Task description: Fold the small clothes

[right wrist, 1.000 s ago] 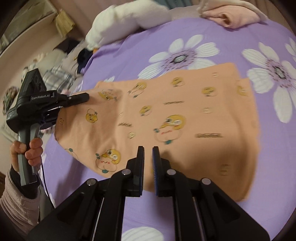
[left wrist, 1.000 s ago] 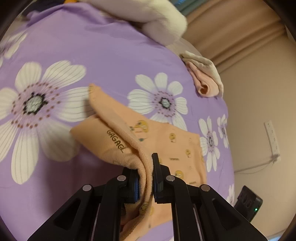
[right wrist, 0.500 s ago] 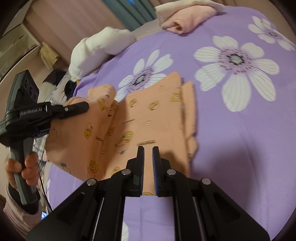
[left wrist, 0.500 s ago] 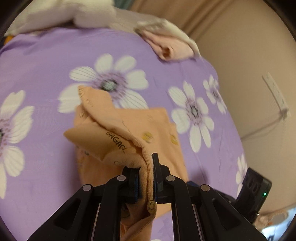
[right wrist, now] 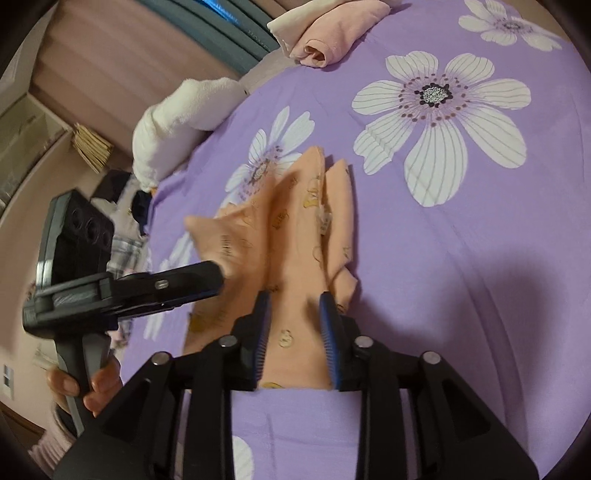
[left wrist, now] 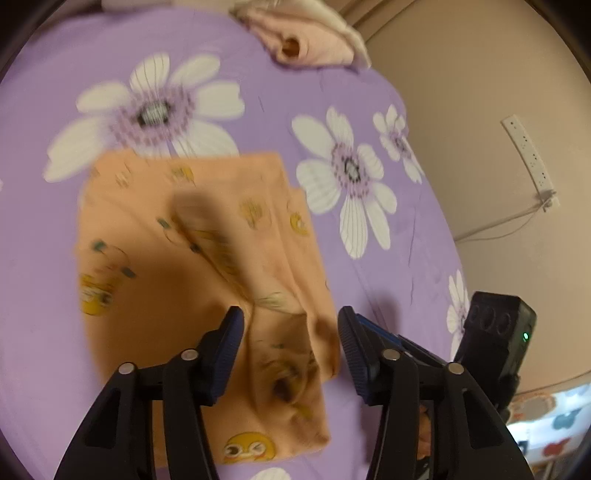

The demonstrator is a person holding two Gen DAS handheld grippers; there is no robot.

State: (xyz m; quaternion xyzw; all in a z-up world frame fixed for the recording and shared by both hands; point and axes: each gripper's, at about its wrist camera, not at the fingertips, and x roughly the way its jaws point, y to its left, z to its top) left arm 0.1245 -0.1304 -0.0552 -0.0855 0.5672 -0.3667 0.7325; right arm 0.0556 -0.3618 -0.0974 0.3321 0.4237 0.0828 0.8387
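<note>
Garment: we find an orange garment (left wrist: 192,266) printed with small yellow cartoon faces, lying folded over on itself on the purple bedspread (left wrist: 332,85); in the right wrist view (right wrist: 295,236) it reads as a narrow, ridged strip running away from the camera.
Left gripper: we record the left gripper (left wrist: 290,332) with its jaws opening, well spread. A loose hump of the orange cloth lies between them, and we see neither pad pressing on it.
Right gripper: the right gripper (right wrist: 295,321) has its jaws opening, moderately apart. The near end of the folded cloth sits between the blue pads with a sliver of gap on each side; we see no pinch.
Left gripper, seen from the right: its black body (right wrist: 122,284) enters from the left edge with its tip at the raised flap of the cloth; a hand (right wrist: 85,384) grips its handle.
Bedspread: purple with large white flowers, bearing the garment near its middle.
Other laundry: we note a pink folded item (right wrist: 332,33) at the far edge of the bed, well apart from the garment, and a white fluffy bundle (right wrist: 177,118) to the far left.
Wall: a white power strip (left wrist: 528,151) with a cord hangs beyond the bed.
</note>
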